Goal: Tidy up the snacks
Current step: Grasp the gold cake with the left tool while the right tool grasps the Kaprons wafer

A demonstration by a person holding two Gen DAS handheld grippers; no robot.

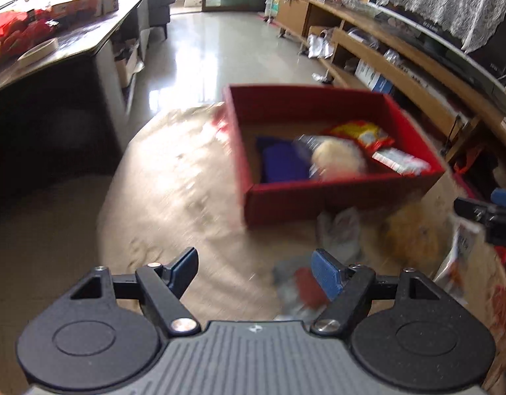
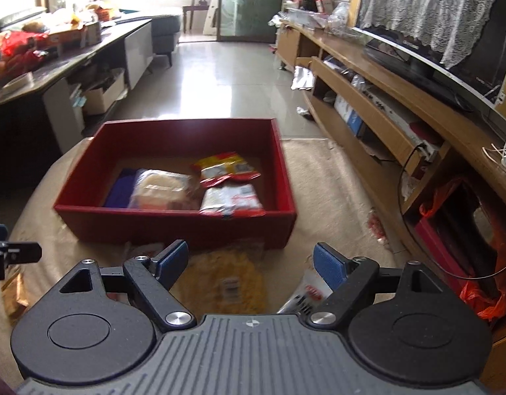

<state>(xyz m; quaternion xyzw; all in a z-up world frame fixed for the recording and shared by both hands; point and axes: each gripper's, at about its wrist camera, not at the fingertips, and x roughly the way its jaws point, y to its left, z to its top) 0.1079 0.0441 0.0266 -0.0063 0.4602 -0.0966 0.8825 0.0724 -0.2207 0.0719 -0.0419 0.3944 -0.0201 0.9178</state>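
Note:
A red box [image 2: 174, 227] sits on a beige cloth-covered table [image 2: 322, 194]. Inside lie a blue pack [image 2: 119, 187], a clear pack of pale biscuits [image 2: 164, 192], a red-yellow snack bag [image 2: 225, 168] and a white-red pack [image 2: 231, 200]. The box [image 1: 335, 197] shows blurred in the left wrist view. My right gripper [image 2: 251, 263] is open and empty above a yellow snack bag [image 2: 226, 283], with a white-red packet [image 2: 307, 294] under its right finger. My left gripper [image 1: 256, 271] is open and empty, with a grey-red packet [image 1: 300, 288] by its right finger.
More loose snacks lie in front of the box: a white packet [image 1: 341, 230] and a yellow bag [image 1: 414, 233]. A dark counter [image 2: 55, 62] with clutter stands at left. Wooden shelving [image 2: 384, 115] with a TV [image 2: 427, 62] runs along the right. Tiled floor [image 2: 226, 75] lies beyond.

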